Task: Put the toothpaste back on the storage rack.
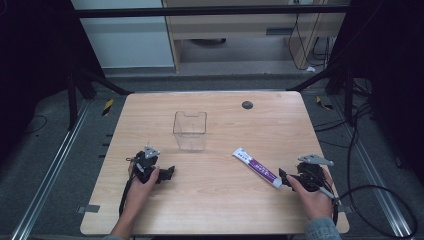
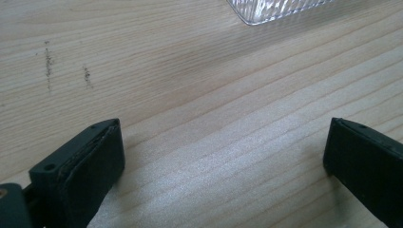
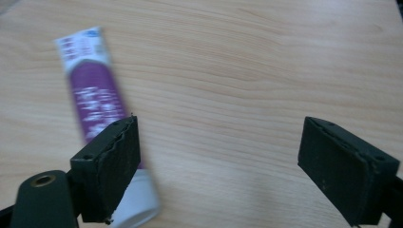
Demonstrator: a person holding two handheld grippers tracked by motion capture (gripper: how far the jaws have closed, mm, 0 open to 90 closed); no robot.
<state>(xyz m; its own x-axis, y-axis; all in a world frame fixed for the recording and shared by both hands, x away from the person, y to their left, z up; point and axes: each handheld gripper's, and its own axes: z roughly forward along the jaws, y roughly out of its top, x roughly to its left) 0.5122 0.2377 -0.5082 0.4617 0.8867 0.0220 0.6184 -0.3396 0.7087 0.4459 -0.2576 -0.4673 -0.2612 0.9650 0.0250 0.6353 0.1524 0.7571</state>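
I take the clear container (image 1: 190,131) as my landmark throughout. The bench (image 1: 215,210) is a pale wooden top with rounded corners; its far edge lies well behind the container, and its near edge runs below both of the person's hands. Broad bare wood lies on every side of the container, with the widest open stretch on its near side, between the two grippers. A small dark disc (image 1: 247,105) sits behind and to the right of the container, close to the far edge.

The container stands upright, open at the top, near the middle of the bench; a ribbed corner of it (image 2: 280,10) shows at the top of the left gripper view.

The left gripper (image 1: 166,173) rests on the bench on the near-left side of the container, near it but apart. Its fingers (image 2: 90,166) stand wide apart over bare wood.

The right gripper (image 1: 284,177) lies well to the near-right of the container, close to the right edge. Its fingers (image 3: 111,161) stand wide apart, nothing clamped.

The purple-and-white tube (image 1: 257,167) lies flat and slanted, near-right of the container, its white cap towards the right gripper. In the right gripper view the tube (image 3: 92,99) passes behind one finger rather than between the two.
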